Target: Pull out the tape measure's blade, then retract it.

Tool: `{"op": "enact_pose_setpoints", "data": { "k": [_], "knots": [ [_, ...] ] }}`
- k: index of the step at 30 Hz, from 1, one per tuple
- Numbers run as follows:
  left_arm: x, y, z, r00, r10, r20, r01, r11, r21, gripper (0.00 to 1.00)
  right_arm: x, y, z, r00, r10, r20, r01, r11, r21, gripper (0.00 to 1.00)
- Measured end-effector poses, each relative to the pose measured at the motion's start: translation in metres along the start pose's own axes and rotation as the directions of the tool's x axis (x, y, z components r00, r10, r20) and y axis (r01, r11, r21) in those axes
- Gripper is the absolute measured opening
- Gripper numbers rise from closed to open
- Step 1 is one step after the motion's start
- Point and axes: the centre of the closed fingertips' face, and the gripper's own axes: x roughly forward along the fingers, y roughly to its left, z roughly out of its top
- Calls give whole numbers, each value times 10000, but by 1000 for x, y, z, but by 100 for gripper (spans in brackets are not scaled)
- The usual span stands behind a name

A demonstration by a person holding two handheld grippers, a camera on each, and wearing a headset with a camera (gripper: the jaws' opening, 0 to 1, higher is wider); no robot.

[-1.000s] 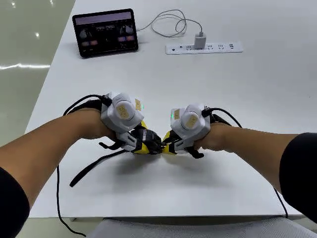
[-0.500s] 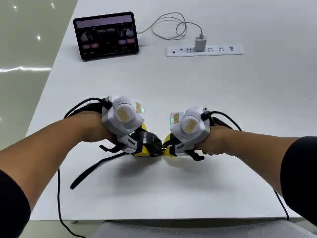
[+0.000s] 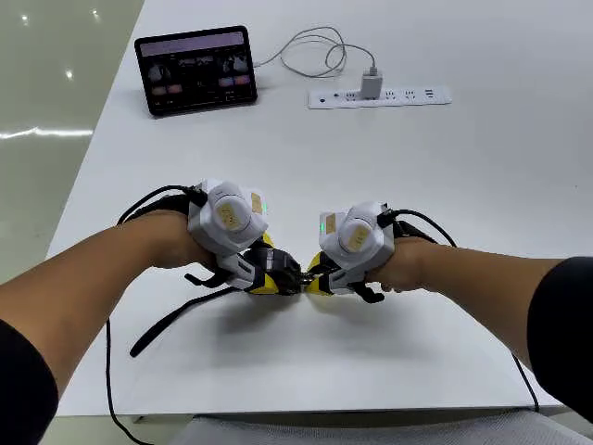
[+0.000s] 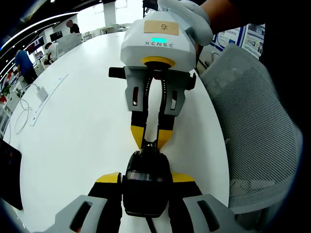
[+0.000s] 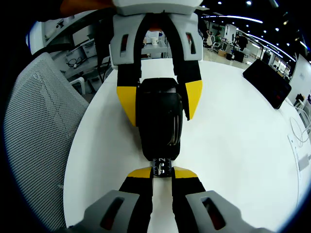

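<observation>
A black tape measure (image 3: 283, 272) sits low over the white table (image 3: 445, 185), between the two grippers. My left gripper (image 3: 269, 274) is shut on its body (image 4: 146, 189), yellow-tipped jaws pressing both sides. My right gripper (image 3: 311, 279) faces it from the right and is shut on the blade's end hook (image 5: 162, 168). Just a short stub of marked blade shows between the case (image 5: 158, 116) and the right jaws. In the left gripper view the right gripper (image 4: 151, 137) comes in from the top, pinching the hook. In the right gripper view the left gripper (image 5: 159, 99) clamps the case from above.
A tablet (image 3: 196, 67) stands at the far left of the table. A power strip (image 3: 380, 95) with a charger and a white cable (image 3: 315, 46) lies at the back. A mesh chair (image 4: 252, 141) stands by the near table edge. Black straps (image 3: 176, 311) trail left.
The head camera has shifted slightly. Both grippers keep their hold and stay close together; the blade has not visibly lengthened.
</observation>
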Motion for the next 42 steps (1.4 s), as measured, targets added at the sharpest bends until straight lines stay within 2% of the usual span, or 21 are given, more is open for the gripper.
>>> {"op": "enact_pose_setpoints", "data": {
  "k": [14, 18, 19, 21, 22, 23, 28, 42],
  "knots": [
    [-1, 1, 0, 9999, 98, 109, -96, 9998, -168, 33, -2, 0, -3, 9998, -25, -217, 26, 10000, 51, 12],
    [0, 1, 0, 9999, 102, 99, -100, 9998, -169, 33, 1, 1, 0, 10000, 20, -41, -18, 9994, 347, 15],
    [0, 1, 0, 9999, 105, 104, -104, 9998, -173, 33, 2, 2, 2, 10000, -1, -51, 3, 9995, 306, 16],
    [0, 1, 0, 9999, 118, 109, -116, 9998, -190, 33, 7, -2, 8, 9992, -403, 35, 404, 9982, -433, 14],
    [-1, 1, -1, 9999, 85, 61, -84, 9999, -147, 33, 7, 1, 7, 10000, -72, -3, 72, 9996, -289, 12],
    [-1, 0, -2, 10000, 85, 51, -84, 9999, -135, 33, 7, 0, 6, 9999, -111, 93, 111, 9999, 10, 12],
    [-1, 1, -2, 9999, 117, 84, -116, 9998, -172, 33, 5, 0, 5, 9999, -111, 119, 113, 9997, -202, 11],
    [-1, 3, -3, 9998, 145, 144, -141, 9996, -262, 33, -2, 0, -6, 9999, -125, 10, 125, 9999, 21, 11]
  ]
}}
